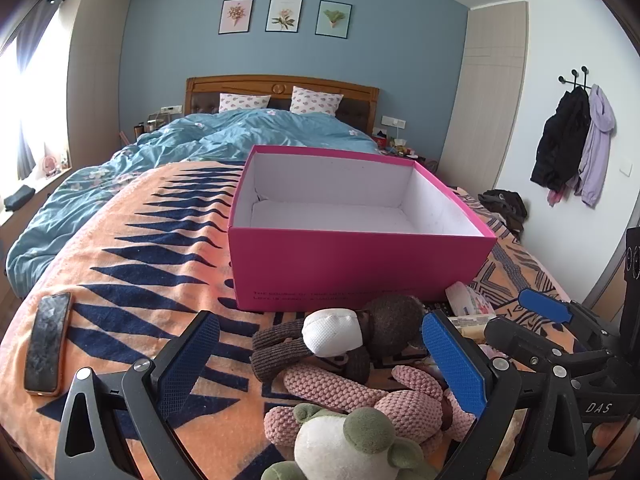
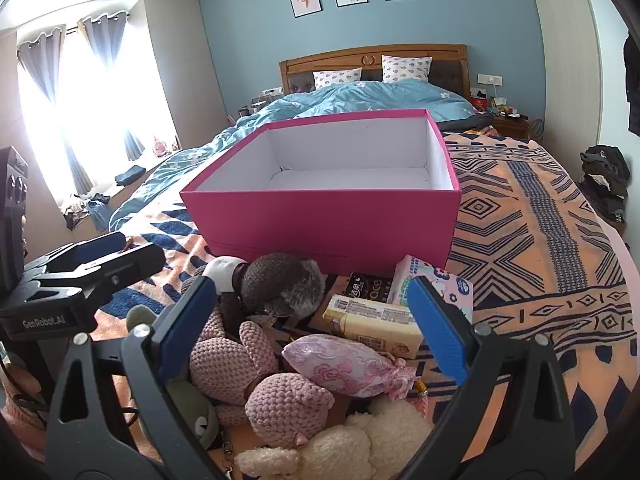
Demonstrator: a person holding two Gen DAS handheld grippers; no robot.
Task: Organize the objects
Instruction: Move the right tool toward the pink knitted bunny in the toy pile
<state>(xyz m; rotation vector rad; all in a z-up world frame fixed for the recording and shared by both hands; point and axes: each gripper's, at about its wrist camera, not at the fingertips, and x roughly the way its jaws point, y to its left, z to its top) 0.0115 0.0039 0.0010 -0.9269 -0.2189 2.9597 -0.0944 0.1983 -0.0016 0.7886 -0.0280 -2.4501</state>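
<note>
Both grippers stand wide open and hold nothing: the left gripper (image 1: 320, 364) hovers over the soft toys (image 1: 360, 396), the right gripper (image 2: 312, 324) over the same pile, right of the left one. Nearest lie the plush toys, a pink pouch (image 2: 344, 364) and packets (image 2: 372, 324), all loose on the bed (image 2: 532, 240). Just beyond stands the pink box (image 2: 320, 224), empty. A phone (image 1: 46, 344) lies at the near left. Judged progress: nothing sorted yet; every item remains to be boxed.
</note>
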